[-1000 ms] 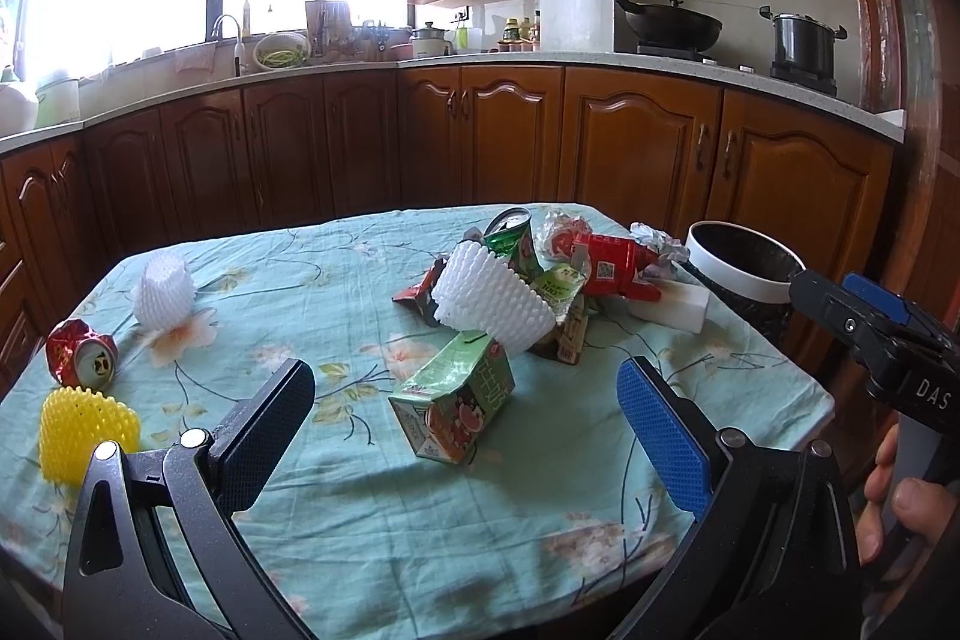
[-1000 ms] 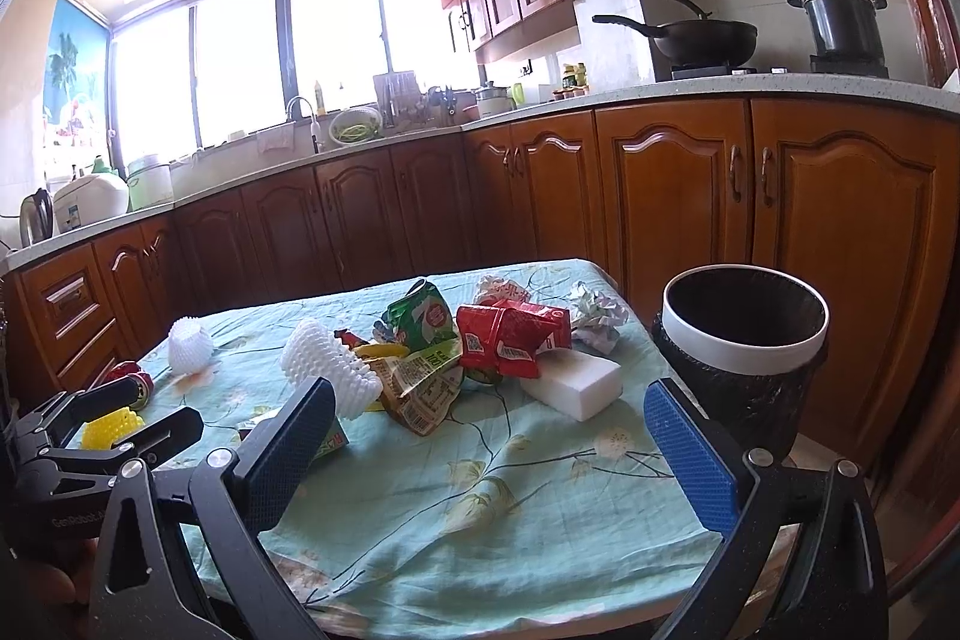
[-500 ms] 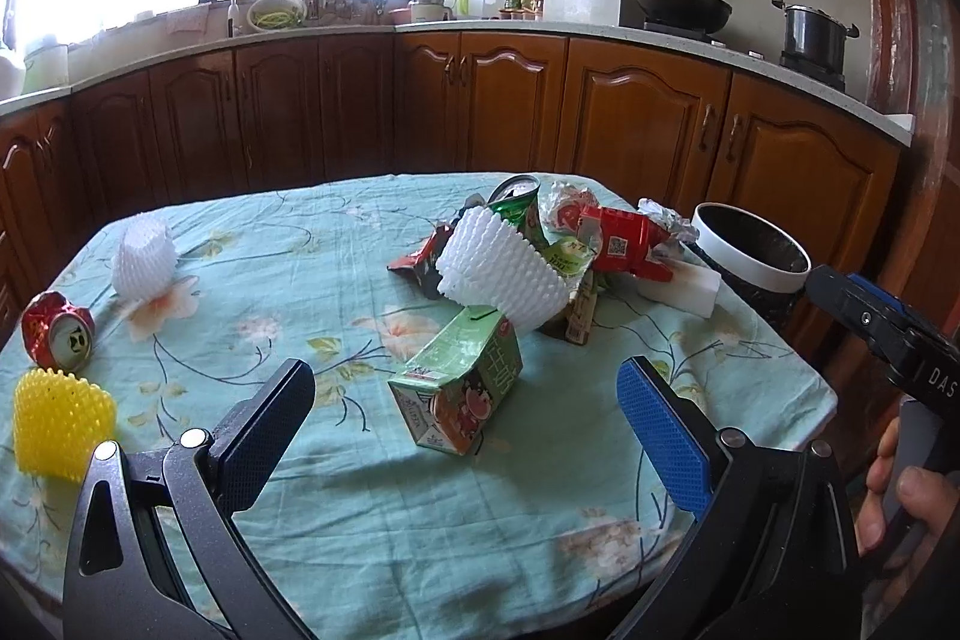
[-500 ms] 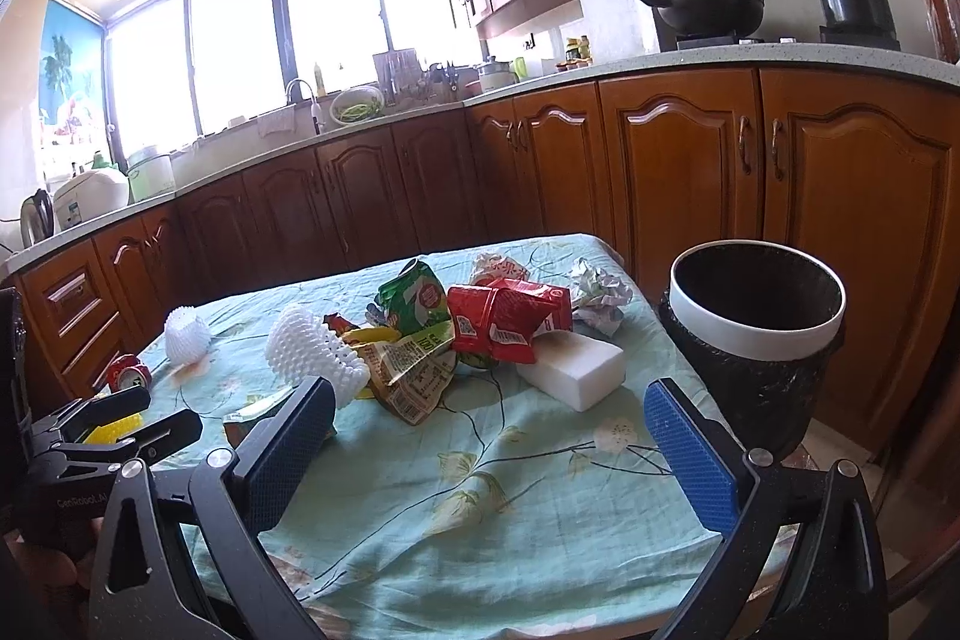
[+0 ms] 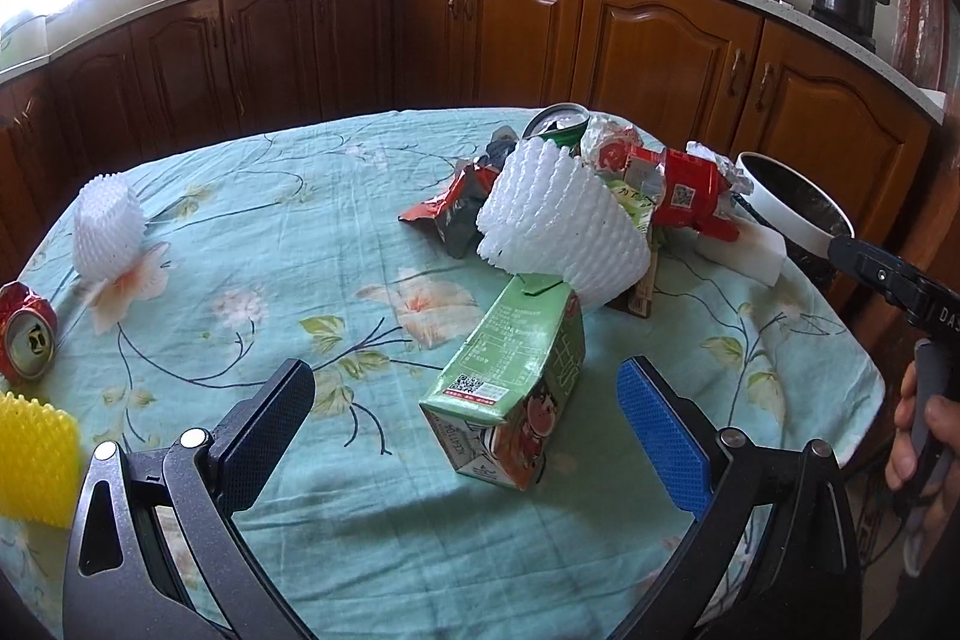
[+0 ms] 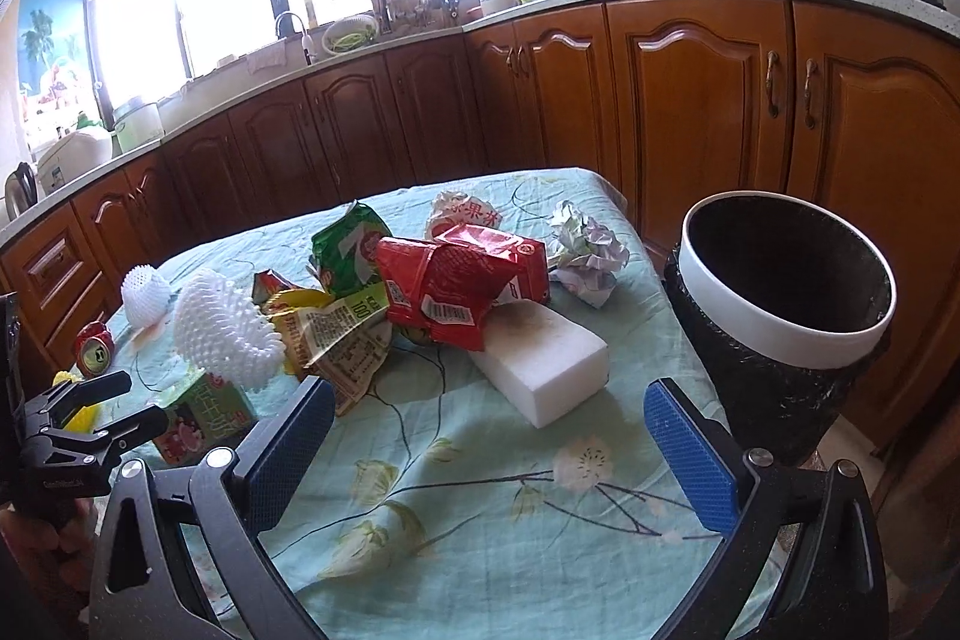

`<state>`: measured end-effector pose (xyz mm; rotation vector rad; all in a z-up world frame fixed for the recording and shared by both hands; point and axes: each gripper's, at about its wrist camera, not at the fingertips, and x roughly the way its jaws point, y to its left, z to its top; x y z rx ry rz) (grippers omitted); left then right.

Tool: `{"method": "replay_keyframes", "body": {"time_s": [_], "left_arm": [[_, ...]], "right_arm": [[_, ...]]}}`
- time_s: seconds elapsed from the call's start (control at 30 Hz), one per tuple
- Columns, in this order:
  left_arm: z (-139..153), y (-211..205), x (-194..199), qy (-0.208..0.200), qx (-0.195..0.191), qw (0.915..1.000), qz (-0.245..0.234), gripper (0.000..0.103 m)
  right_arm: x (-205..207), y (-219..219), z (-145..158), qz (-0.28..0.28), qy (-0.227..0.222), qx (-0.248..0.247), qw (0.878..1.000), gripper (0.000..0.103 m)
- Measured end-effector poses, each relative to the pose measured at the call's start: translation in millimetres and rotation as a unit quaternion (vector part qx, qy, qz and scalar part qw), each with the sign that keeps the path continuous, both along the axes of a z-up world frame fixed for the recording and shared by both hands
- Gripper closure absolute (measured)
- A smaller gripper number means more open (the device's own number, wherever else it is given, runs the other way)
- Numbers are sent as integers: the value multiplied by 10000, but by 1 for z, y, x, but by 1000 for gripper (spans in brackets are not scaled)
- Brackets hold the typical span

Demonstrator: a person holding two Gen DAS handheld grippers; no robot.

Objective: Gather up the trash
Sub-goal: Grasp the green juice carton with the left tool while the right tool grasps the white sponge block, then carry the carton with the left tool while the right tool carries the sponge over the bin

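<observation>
We see the trash spread over the tabletop (image 5: 252, 220) with its floral cloth. A green drink carton (image 5: 510, 382) lies on its side right ahead of our left gripper (image 5: 462, 412), whose fingers are spread wide around nothing. Behind the carton sits a white foam fruit net (image 5: 558, 226), then red snack wrappers (image 6: 450, 286), a crushed green can (image 6: 348, 244), crumpled paper (image 6: 585, 253) and a white foam block (image 6: 540, 358). Our right gripper (image 6: 486, 436) hovers before that block, fingers wide apart and empty. The black-lined trash bin (image 6: 780, 340) stands just beside the tabletop's edge. Far left lie a crushed red can (image 5: 27, 334), a yellow foam net (image 5: 33, 454) and a smaller white net (image 5: 108, 226).
</observation>
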<state>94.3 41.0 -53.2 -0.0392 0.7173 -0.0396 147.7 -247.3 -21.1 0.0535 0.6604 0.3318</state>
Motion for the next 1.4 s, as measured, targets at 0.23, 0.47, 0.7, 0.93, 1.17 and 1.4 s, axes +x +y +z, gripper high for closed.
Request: {"method": "replay_keyframes", "body": {"time_s": [0.23,0.47,0.7,0.93,1.17,1.4], "left_arm": [[-9,-3,19,197,-2,9997,-146,0],[-17,-12,24,431,-91,9980,-452,48],[-3,-21,6,262,-351,9970,-639,74],[34,-50,-14,-255,-516,9914,-1179,74],[52,-75,0,-408,-544,9865,-1488,74],[48,-99,25,-291,-554,9848,-1621,74]], "right_arm": [[47,-3,-20,201,424,-208,9987,1],[57,-1,-35,276,678,-342,9967,44],[23,-7,-12,282,362,71,9989,47],[-3,-14,10,209,133,350,9991,48],[-11,-30,21,-18,46,428,9991,47],[-9,-58,24,-356,6,494,9981,47]]}}
